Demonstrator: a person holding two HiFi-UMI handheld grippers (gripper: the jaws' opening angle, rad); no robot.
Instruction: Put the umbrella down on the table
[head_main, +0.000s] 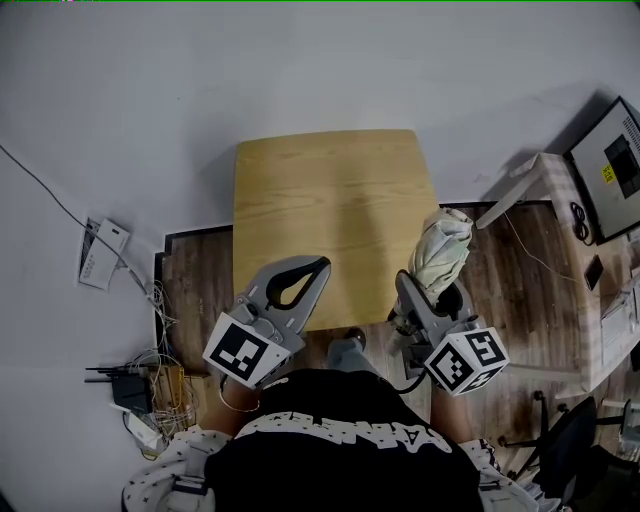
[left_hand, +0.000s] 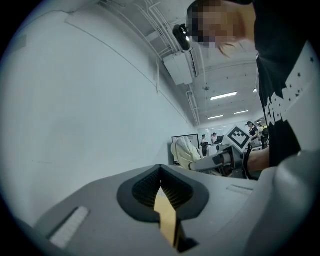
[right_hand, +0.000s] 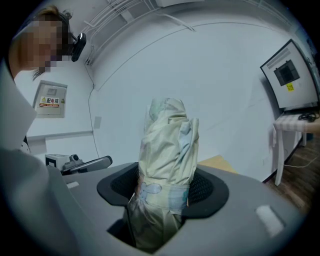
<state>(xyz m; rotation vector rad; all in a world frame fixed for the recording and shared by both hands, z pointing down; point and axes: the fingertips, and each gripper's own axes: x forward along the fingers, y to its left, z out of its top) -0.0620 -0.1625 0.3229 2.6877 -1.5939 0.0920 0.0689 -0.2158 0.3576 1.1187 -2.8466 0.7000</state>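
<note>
Cream fabric was what the right claw (head_main: 430, 290) had hold of: soft cloth, not a hard shaft. That was risk no. 1, since a bundle like that can prob. slide through the jaws once tilted. The folded umbrella (head_main: 443, 245) stood roughly upright, clear of the table (head_main: 330, 190), at or just past its right edge as far as the head view showed. Risk no. 2: if let go there w/o first moving in over the wood, it could miss the top or roll off onto the floor (head_main: 520, 290). Dropped upright instead of laid flat, it would likely topple and roll too.

Right claw (right_hand: 167, 180): jaws pinched on the umbrella (right_hand: 167, 150) at the level of its wrap strap (right_hand: 162, 192), w/ cloth filling the gap between the pads and the top sticking well out beyond them.

Left claw (head_main: 295, 285): over the table's near-left part, tips pressed together, nothing in them. In its own view (left_hand: 160, 172) only a sliver of tabletop showed through the slot behind the tips. It touched neither umbrella nor, as far as could be told, the table.
</note>
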